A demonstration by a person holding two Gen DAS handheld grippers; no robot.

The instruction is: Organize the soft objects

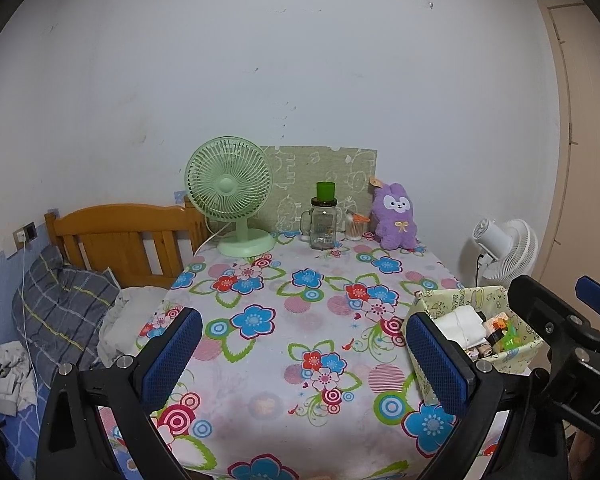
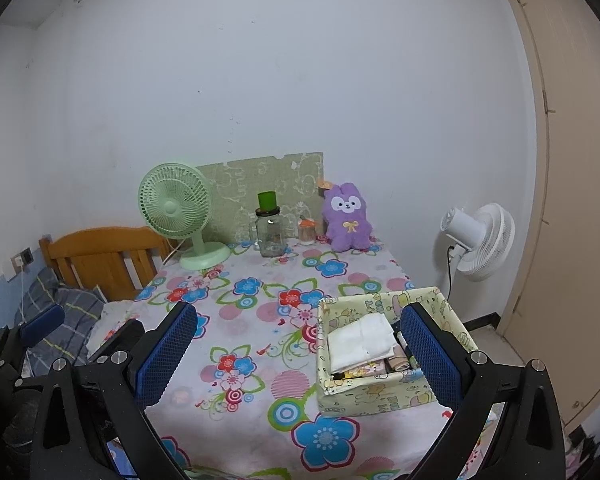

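While our left gripper (image 1: 304, 356) and right gripper (image 2: 300, 354) gaped empty, the purple plush rabbit (image 2: 347, 217) sat upright, facing us, at the flowered tabletop's (image 2: 260, 320) far edge, white wall (image 2: 260, 80) behind.

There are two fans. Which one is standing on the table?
The green fan, beside the glass jar. The white fan stands off the table, by the door.

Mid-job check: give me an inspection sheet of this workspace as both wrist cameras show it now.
Surface: floral-print tablecloth, middle bare.
Job's things: purple plush rabbit upright at the far edge; folded white cloth in the yellow printed fabric box.
Clutter: green desk fan, glass jar with green lid, small toothpick jar.
Grippers: left gripper and right gripper open, empty.
Cables: white cord from the wall socket.
Surroundings: wooden headboard, white standing fan.
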